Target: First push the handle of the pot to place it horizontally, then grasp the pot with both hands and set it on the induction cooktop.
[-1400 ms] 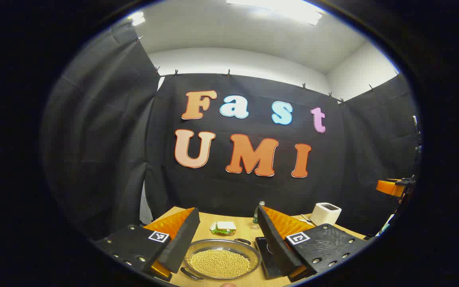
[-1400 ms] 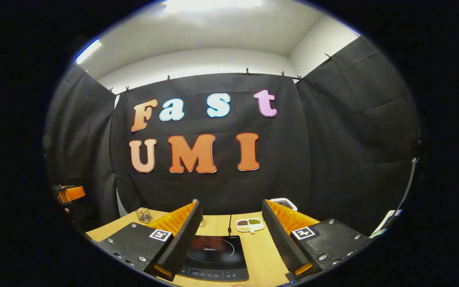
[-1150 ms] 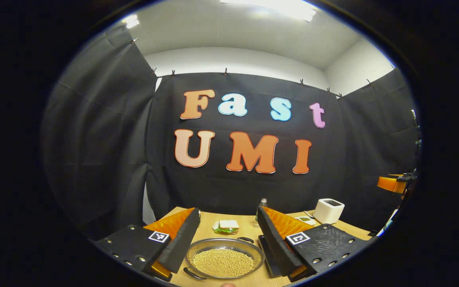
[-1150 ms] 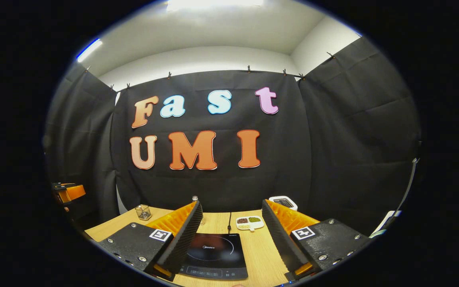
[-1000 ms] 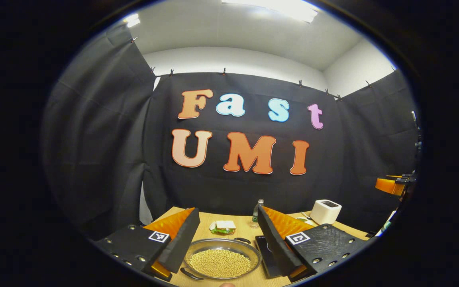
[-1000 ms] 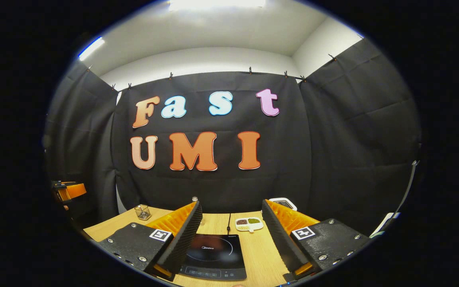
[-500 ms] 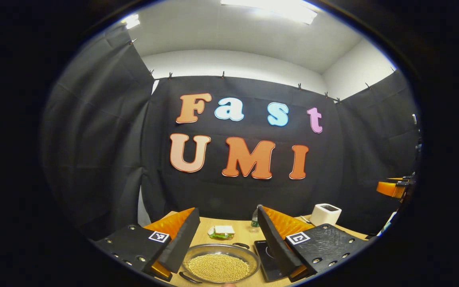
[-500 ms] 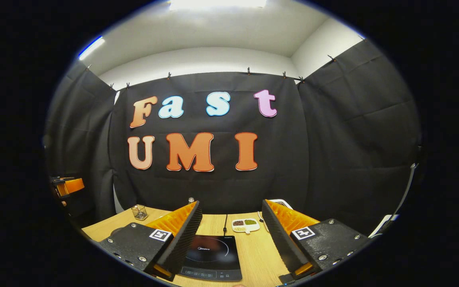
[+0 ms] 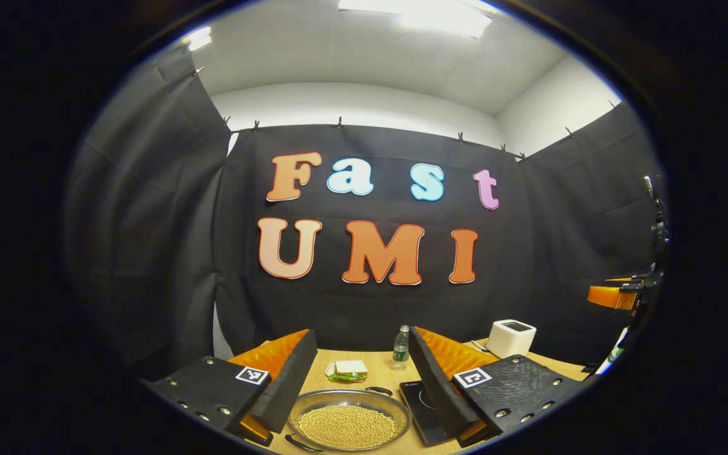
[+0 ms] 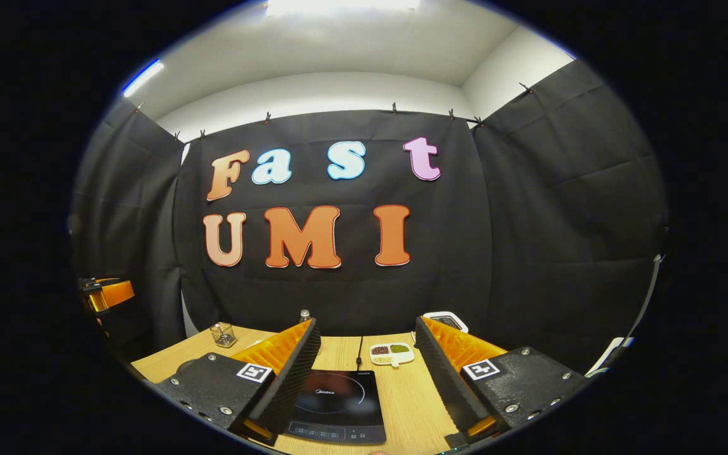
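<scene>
Your left gripper (image 9: 356,370) hangs above the near edge of the wooden table (image 9: 373,366), its fingers spread wide with nothing between them. Right below and ahead of that gap sits the pot (image 9: 348,424), a shallow steel pan loaded with yellow beans. One black loop handle (image 9: 378,391) shows on its far rim and another at its near rim by your left finger, so the handles look to run front to back from here rather than side to side; that would be why the push comes first. Just past your right finger lies the induction cooktop (image 9: 419,409), close beside the pot, so I judge the carry will be short.

Your right gripper (image 10: 368,354) is spread wide too, empty, and it frames the induction cooktop (image 10: 335,404) squarely between its fingers, its control strip nearest you. You seem parked over the landing spot, ready to come across for the second handle.

Farther out beyond your left fingers: a sandwich (image 9: 346,371), a water bottle (image 9: 400,347) and a white toaster (image 9: 510,337). Beyond your right fingers: a divided dish of beans (image 10: 392,354), and off the left finger a small wire basket (image 10: 223,334).

Nothing is touched yet, so I'd say the handle nudge is the step in hand. Go gently, since those loose beans will likely slide if the pan tips
</scene>
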The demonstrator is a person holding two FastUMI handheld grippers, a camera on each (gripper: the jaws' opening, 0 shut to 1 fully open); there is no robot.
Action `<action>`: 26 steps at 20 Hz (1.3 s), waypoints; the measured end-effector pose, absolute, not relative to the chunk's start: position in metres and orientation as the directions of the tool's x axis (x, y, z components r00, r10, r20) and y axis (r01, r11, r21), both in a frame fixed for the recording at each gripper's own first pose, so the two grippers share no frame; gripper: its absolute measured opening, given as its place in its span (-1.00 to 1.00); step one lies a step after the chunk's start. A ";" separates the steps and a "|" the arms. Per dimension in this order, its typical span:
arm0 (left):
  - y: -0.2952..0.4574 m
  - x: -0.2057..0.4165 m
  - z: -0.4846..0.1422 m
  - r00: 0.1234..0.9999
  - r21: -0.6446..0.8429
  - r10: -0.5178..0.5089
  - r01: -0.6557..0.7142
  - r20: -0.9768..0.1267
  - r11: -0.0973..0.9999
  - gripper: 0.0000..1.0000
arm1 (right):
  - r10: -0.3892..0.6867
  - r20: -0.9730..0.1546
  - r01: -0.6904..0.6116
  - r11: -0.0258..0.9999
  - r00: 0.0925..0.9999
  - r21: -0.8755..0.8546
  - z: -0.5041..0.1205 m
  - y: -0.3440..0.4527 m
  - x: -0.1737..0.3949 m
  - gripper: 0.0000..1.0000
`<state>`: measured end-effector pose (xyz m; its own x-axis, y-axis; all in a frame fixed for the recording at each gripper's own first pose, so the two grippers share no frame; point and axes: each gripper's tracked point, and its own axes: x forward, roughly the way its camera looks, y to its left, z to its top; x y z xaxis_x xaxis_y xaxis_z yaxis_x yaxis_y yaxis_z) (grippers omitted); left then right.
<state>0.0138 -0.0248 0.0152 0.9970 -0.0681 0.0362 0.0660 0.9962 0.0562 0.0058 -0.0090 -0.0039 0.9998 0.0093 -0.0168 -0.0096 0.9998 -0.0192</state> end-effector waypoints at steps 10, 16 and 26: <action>-0.027 0.016 0.009 0.995 0.017 -0.100 0.100 0.019 0.995 0.01 | 0.007 -0.025 -0.008 1.000 1.000 -0.025 -0.008 -0.010 0.006 0.88; -0.022 0.018 0.005 0.996 0.064 -0.081 0.079 0.027 0.995 -0.96 | 0.001 -0.039 -0.002 0.999 0.999 -0.034 -0.013 -0.012 0.008 0.88; -0.017 0.011 -0.031 0.996 0.064 -0.082 0.085 -0.047 0.994 -0.96 | 0.001 -0.061 -0.002 1.000 0.998 -0.026 -0.023 -0.014 0.013 0.88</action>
<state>0.0112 -0.0167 -0.0314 0.9955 -0.0822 -0.0470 0.0852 0.9943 0.0639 0.0126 -0.0141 -0.0225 0.9982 0.0006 -0.0606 -0.0022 0.9997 -0.0263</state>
